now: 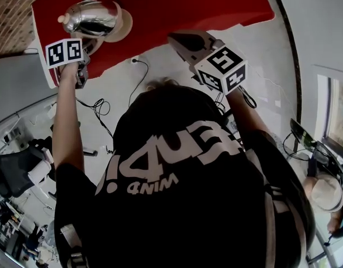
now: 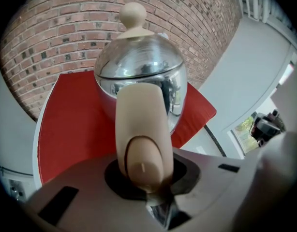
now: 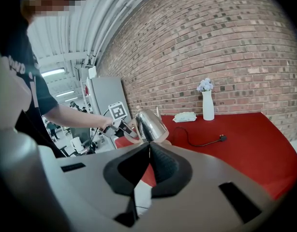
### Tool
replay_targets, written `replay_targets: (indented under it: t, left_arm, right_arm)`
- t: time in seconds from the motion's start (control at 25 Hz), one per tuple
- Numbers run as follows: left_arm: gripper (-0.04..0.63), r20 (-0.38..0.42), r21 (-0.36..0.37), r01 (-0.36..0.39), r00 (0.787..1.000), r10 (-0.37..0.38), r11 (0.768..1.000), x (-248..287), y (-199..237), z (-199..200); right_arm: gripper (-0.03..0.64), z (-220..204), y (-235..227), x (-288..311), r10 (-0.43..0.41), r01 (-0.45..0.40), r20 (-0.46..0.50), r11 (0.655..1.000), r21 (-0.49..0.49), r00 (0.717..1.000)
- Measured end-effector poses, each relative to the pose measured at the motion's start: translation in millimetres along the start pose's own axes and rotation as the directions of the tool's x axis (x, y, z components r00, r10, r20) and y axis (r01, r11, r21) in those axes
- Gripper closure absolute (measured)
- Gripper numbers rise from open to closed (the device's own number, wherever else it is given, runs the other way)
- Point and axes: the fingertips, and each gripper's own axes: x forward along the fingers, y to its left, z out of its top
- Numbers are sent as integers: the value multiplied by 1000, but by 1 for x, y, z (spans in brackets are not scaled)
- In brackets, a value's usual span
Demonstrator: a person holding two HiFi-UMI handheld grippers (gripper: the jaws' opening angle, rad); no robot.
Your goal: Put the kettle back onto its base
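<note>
A chrome kettle with a beige knob and handle hangs at the near left corner of the red table. It is close over its round beige base, and whether they touch I cannot tell. My left gripper is shut on the kettle's beige handle, with the chrome body straight ahead of it. The right gripper hovers over the table's near edge, shut and empty. From the right gripper view the kettle and the left gripper show at the left.
A white vase with flowers and a folded cloth stand by the brick wall at the back. A black cable with its plug lies on the red top. More cables trail on the floor below the table edge.
</note>
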Motion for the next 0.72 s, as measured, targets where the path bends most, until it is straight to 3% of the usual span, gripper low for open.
replay_targets:
  t: [0.2, 0.72]
  left_arm:
    - [538, -25, 13, -12, 1000, 12, 1000, 11, 0, -3]
    - [538, -84, 148, -101, 990, 114, 984, 19, -2, -11]
  right_arm:
    - [594, -2, -5, 2, 0, 0, -5, 1000, 5, 1000]
    - [594, -7, -4, -1, -7, 7, -5, 1000, 10, 1000]
